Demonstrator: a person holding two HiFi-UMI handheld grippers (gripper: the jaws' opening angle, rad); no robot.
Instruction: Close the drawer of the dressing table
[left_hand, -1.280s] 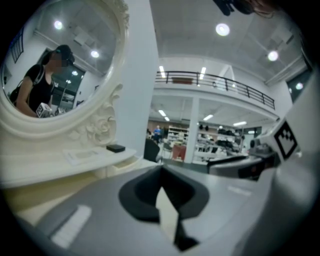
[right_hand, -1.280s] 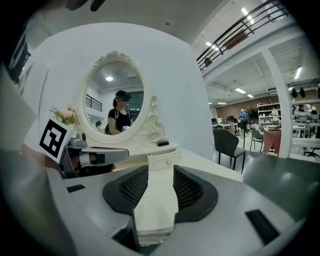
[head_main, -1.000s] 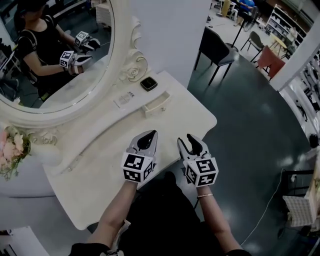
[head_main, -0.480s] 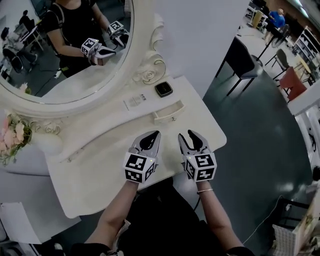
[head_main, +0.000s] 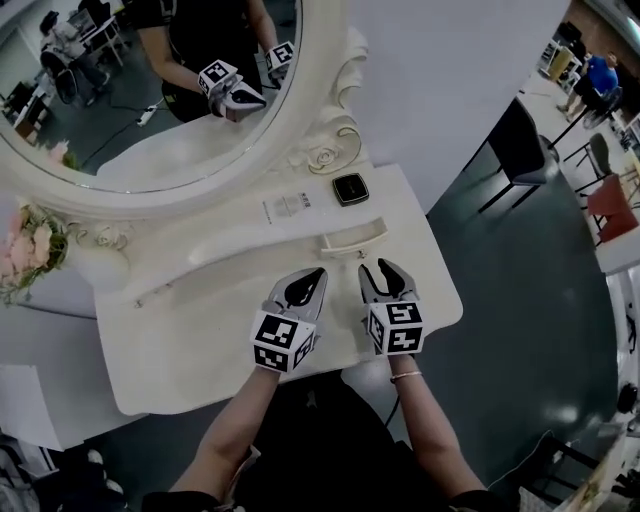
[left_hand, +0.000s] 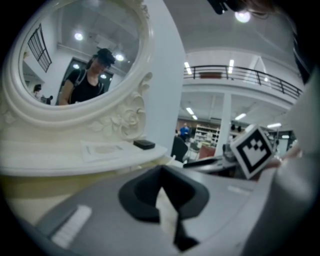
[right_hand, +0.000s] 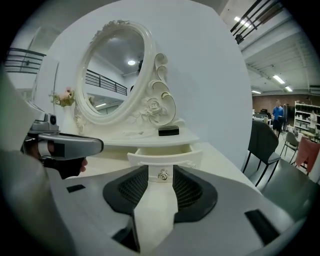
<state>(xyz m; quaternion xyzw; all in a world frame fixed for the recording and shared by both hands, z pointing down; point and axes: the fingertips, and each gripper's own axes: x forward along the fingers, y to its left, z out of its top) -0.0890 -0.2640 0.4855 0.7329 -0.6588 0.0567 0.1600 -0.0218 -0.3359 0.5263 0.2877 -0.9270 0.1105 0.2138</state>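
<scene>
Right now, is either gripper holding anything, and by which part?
Nothing is held. The right gripper is open, facing the pulled-out cream drawer; the left gripper is shut and empty.

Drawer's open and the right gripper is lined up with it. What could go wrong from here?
1. The right gripper is open, with the knob in line between its jaws; pushing ahead might snag the knob rather than press the front.
2. The drawer is small, so an off-centre push could skew and jam it.

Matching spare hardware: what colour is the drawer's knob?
The knob is silvery, on the cream drawer; right gripper view shows it best.
</scene>
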